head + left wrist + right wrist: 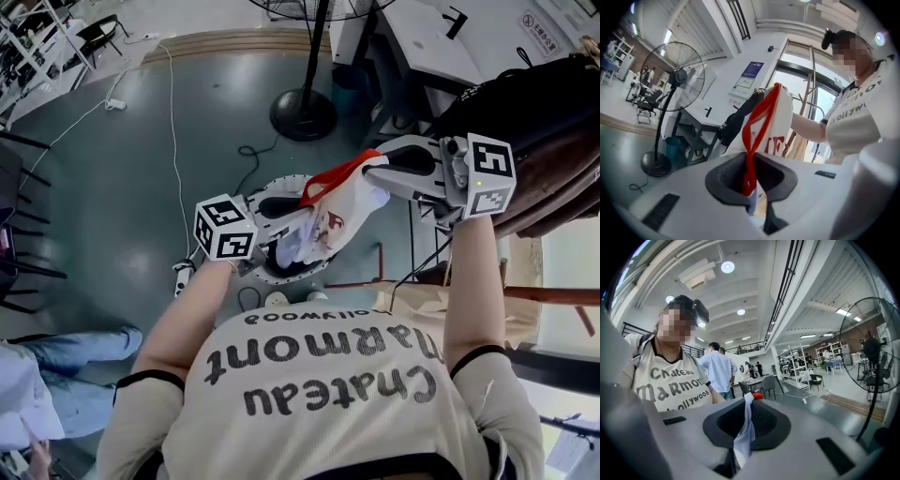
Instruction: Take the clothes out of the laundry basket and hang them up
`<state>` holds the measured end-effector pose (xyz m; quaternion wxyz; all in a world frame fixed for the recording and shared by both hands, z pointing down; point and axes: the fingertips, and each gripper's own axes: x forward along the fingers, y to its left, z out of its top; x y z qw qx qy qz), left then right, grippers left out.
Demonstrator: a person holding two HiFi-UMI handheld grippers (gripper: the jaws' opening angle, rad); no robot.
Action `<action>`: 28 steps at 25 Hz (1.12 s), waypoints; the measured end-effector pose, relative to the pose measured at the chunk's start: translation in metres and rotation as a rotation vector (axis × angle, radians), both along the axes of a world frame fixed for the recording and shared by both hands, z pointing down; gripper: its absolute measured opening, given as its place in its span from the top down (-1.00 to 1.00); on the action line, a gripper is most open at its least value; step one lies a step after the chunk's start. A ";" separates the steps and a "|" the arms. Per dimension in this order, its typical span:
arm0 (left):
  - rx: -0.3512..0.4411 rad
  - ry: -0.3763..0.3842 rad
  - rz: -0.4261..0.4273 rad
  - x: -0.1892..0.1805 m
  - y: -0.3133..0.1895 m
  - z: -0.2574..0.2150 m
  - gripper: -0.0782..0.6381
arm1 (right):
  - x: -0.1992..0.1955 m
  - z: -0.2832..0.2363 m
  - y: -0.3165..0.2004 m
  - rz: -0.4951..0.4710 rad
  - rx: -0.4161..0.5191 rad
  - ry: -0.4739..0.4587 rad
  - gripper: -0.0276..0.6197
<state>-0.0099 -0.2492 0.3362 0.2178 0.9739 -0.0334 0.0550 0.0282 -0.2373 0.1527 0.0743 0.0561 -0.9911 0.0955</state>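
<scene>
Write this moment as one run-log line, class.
left gripper: shut on white garment, at red trim | right gripper: shut on its white edge | garment: spanned between both

— any print to read here?
— my t-shirt (670,385) says "chateau marmont" over "hollywood", in dark letters. the white garment (785,112) carries red letters, folded past reading. the blue wall poster (751,70) is too small to make out.
</scene>
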 end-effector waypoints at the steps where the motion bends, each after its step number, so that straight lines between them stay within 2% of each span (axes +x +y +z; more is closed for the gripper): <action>1: 0.004 0.002 -0.024 -0.005 -0.004 -0.003 0.66 | 0.004 0.000 -0.002 0.024 0.000 -0.004 0.80; 4: 0.048 -0.001 -0.120 -0.029 -0.015 -0.019 0.69 | 0.015 0.003 -0.010 0.125 -0.007 -0.011 0.80; 8: 0.135 0.027 -0.329 -0.067 -0.035 -0.066 0.70 | 0.033 0.014 -0.023 0.315 -0.023 0.001 0.79; 11: 0.205 0.031 -0.431 -0.073 -0.036 -0.108 0.70 | 0.043 0.019 -0.027 0.418 -0.034 -0.002 0.79; 13: 0.222 0.047 -0.487 -0.071 -0.030 -0.132 0.70 | 0.047 0.022 -0.025 0.459 -0.018 0.006 0.79; 18: 0.237 0.106 -0.596 -0.058 0.009 -0.170 0.71 | 0.048 0.036 0.008 0.437 0.054 0.025 0.79; 22: 0.257 0.161 -0.679 -0.046 0.040 -0.192 0.71 | 0.048 0.054 0.038 0.383 0.060 0.037 0.79; 25: 0.245 0.208 -0.753 -0.055 0.077 -0.198 0.71 | 0.033 0.074 0.081 0.307 0.060 0.083 0.79; 28: 0.240 0.212 -0.819 -0.070 0.115 -0.195 0.71 | 0.015 0.091 0.120 0.242 0.048 0.108 0.79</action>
